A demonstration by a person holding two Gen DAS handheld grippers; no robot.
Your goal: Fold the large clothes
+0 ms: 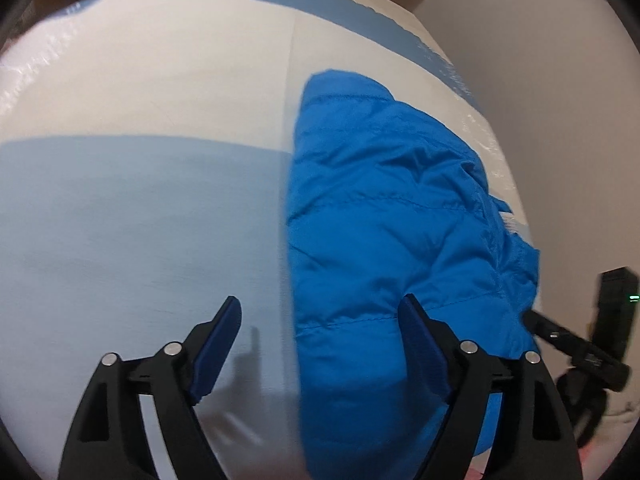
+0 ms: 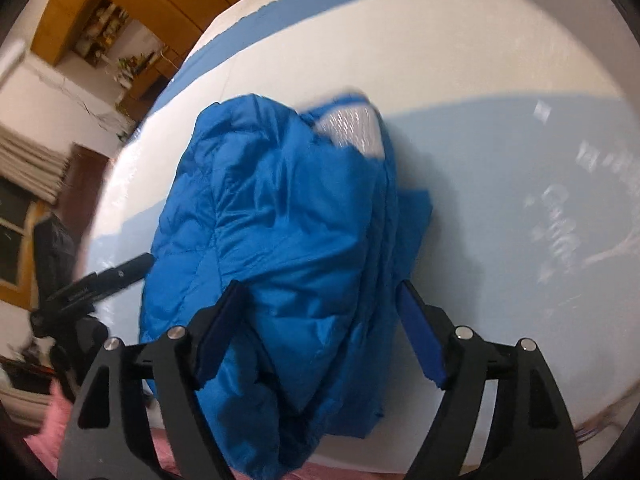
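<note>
Right wrist view is showing the blue down jacket [image 2: 280, 240] lying bunched in a long mound on the bed [image 2: 500, 184], its long axis running from the near edge of the bed away toward the far side, with the pale lining [image 2: 352, 132] showing at the far end. The right tongs [image 2: 320, 336] are hanging released directly over the near end of the jacket: both pads are standing wide apart, fabric is bulging up between them, and neither pad seems to be pressing on it. In the left wrist view, the left tongs [image 1: 320, 344] are likewise standing released, straddling the jacket's left edge [image 1: 296, 280], with one pad over bare sheet and the other over the jacket. Judging from this, the right hand is sitting nearer the jacket's middle line, the left nearer its side. Any next fold is likely turning on that long axis, probably folding the near end up toward the lining.
</note>
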